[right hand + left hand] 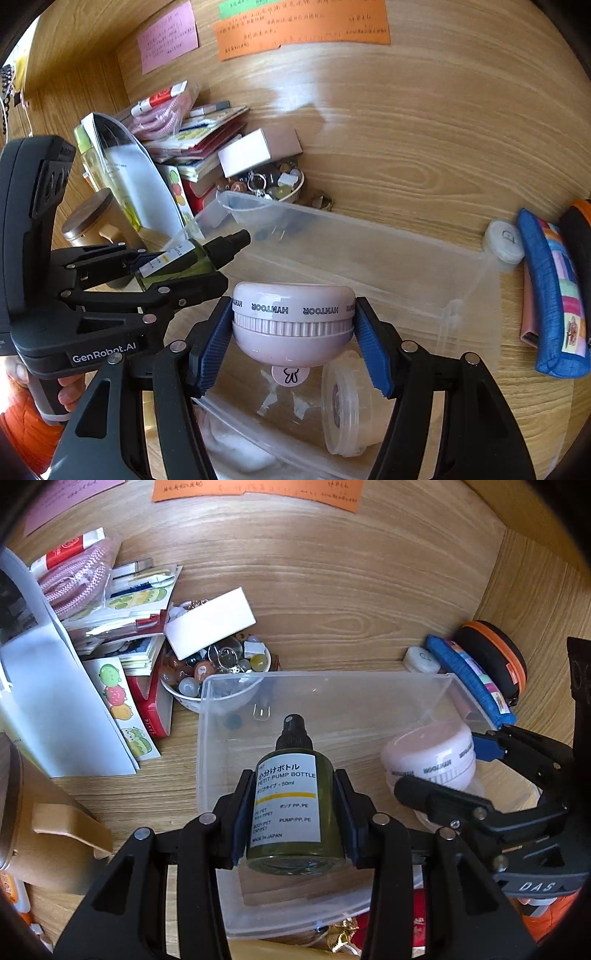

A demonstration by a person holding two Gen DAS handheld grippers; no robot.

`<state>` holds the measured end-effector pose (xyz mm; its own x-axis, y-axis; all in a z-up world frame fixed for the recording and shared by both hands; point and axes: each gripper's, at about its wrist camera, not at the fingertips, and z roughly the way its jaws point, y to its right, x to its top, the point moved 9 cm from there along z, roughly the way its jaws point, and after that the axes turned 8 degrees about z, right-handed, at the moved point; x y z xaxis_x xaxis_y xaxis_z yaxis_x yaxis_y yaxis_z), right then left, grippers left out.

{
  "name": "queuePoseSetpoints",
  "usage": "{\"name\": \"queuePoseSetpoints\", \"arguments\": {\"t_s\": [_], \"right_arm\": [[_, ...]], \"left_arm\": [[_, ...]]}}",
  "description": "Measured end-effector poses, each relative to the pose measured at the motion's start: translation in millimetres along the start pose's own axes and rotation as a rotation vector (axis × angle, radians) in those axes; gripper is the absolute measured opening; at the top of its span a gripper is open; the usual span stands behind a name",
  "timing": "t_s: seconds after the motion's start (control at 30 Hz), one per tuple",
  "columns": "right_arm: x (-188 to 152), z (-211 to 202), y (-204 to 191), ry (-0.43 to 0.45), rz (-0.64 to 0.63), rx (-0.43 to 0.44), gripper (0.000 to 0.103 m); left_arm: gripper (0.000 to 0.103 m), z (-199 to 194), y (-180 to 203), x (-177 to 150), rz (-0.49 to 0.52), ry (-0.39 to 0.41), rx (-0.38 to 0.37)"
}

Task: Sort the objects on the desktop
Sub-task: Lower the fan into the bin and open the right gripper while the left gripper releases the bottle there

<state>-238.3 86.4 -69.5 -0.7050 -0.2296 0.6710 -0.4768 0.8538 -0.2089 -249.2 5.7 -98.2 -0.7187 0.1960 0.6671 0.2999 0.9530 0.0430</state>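
Left gripper [291, 814] jaws clamp green pump bottle [286, 812] over clear plastic bin [332, 686]; right gripper [295, 332] jaws grip pink HYNTOOR jar [291, 325] above same bin, on wooden bench [351, 609]

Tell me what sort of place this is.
Probably a home desk set in a wooden nook: handwritten paper notes stuck on the back panel, a heap of booklets and sticker sheets, and a bowl of trinkets.

Bright daylight, soft glare on wood desk [369, 122]; sharp focus; fisheye bending, dark vignette corners.
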Motion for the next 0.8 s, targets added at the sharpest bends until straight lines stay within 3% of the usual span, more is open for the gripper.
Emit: {"name": "queuePoseSetpoints", "arguments": {"t_s": [0.57, 0.8], "right_arm": [[-6.6, 5.9, 3.3, -0.012, -0.008, 0.026, 0.06], [-8.0, 5.3, 3.0, -0.005, -0.02, 0.012, 0.06]], "left_arm": [[0.041, 4.0, 11.3, -2.8, 0.022, 0.005, -0.04], [0.041, 3.6, 10.4, -4.0, 0.031, 0.012, -0.014]]}}
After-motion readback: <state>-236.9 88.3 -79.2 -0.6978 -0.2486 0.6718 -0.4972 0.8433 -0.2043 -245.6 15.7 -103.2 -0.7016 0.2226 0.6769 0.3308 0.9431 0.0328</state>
